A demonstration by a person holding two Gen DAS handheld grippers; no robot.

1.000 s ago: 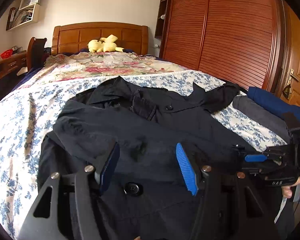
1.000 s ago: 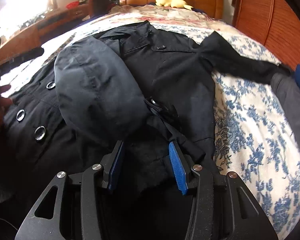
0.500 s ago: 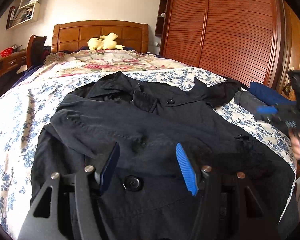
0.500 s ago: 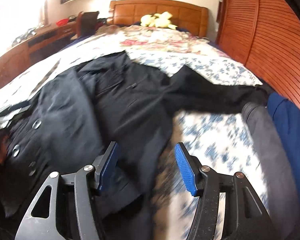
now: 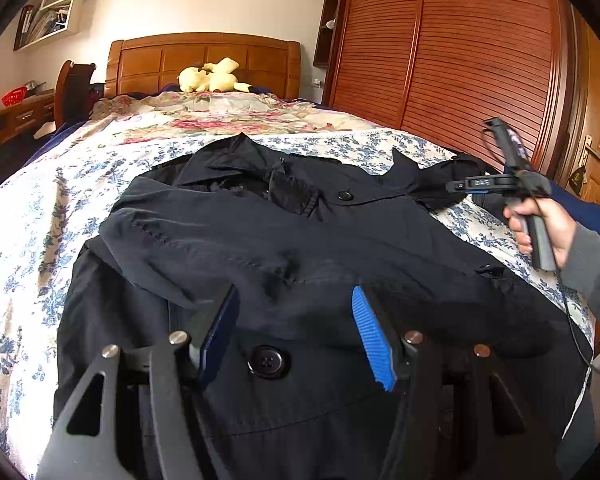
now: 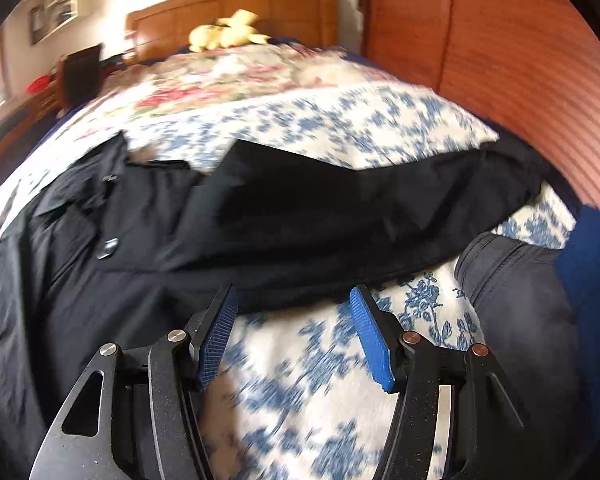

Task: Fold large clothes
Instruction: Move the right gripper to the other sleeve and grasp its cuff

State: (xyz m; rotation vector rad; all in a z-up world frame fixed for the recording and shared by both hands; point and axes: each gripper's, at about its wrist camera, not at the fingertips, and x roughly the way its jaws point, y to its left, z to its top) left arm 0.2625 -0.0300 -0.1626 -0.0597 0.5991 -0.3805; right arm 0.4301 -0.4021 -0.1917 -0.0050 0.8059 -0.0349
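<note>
A black coat (image 5: 300, 240) lies face up on the bed, one sleeve (image 5: 204, 236) folded across its chest. My left gripper (image 5: 294, 296) hovers open over the coat's lower front, just beyond a large black button (image 5: 266, 361), with nothing between its pads. The coat's other sleeve (image 6: 380, 208) stretches out flat to the right. My right gripper (image 6: 293, 294) is open over the floral bedspread (image 6: 300, 380), just short of that sleeve's near edge, and holds nothing. In the left wrist view a hand (image 5: 540, 224) holds the right gripper (image 5: 460, 186) near the sleeve's end.
A grey garment (image 6: 516, 296) and a blue one (image 6: 592, 272) lie at the bed's right edge. A yellow plush toy (image 5: 212, 76) sits by the wooden headboard (image 5: 204, 56). A slatted wardrobe (image 5: 460, 60) stands close on the right, a desk (image 5: 12, 116) on the left.
My right gripper opened wider, left the cuff of the folded sleeve and swung right, over the bedspread by the outstretched sleeve. The left gripper barely moved.
</note>
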